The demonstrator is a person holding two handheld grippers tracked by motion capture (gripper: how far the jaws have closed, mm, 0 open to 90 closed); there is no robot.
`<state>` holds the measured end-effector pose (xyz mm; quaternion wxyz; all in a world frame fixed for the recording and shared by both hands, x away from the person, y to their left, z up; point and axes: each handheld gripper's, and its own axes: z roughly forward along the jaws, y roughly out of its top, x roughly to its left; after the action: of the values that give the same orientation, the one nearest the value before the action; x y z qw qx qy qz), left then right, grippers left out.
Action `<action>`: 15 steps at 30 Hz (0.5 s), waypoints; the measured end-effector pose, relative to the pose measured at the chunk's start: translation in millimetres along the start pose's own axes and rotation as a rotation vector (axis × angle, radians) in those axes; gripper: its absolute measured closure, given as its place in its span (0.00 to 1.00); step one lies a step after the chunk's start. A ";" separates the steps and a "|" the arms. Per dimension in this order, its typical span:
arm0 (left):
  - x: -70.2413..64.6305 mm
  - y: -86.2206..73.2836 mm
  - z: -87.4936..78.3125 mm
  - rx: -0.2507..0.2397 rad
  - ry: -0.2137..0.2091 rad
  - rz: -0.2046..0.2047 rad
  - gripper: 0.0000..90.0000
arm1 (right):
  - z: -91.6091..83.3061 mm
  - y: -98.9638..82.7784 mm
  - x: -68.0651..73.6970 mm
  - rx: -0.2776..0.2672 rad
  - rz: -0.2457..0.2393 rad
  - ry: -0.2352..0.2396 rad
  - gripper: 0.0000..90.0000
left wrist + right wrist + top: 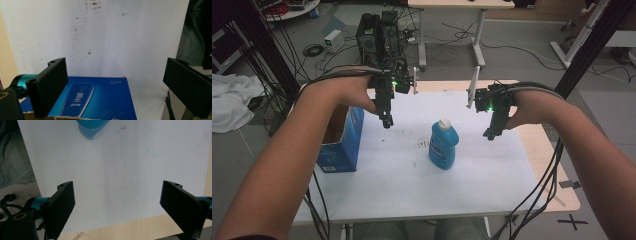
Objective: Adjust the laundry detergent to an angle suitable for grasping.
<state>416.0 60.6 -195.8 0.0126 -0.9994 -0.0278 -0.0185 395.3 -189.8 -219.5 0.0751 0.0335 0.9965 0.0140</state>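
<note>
While both hands hang above the table in the high view, the blue bottle [443,145] lies flat on the white sheet [412,175], white cap [444,122] pointing away from the person, roughly between the left gripper [386,121] and the right gripper [490,134]. An open blue box [340,142] stands at the sheet's left edge, just under the left forearm.

Left gripper view: jaws spread wide, nothing between them, and the printed face of the box [100,97] sits right below.

Right gripper view: jaws also wide apart and empty, with the bottle [92,127] peeking in at the top edge, well clear of them.

My guess on handling: smooth plastic, probably slick, maybe heavy if it's full, and it'll give a bit when squeezed. I'd pinch across the flat body near the middle or the narrower shoulder below the cap, not the cap itself.
</note>
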 end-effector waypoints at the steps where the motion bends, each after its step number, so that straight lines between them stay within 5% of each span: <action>1: 1.2 0.7 -0.2 0.005 0.003 0.009 0.06 | 0.1 0.0 -0.1 -0.002 0.007 0.000 0.13; 15: 1.4 6.5 1.9 0.006 0.008 -0.008 0.06 | 2.3 -3.6 -2.7 -0.007 -0.011 -0.004 0.13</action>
<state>417.9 54.3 -197.9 0.0155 -0.9991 -0.0318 -0.0224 398.1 -193.6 -221.5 0.0771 0.0279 0.9965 0.0169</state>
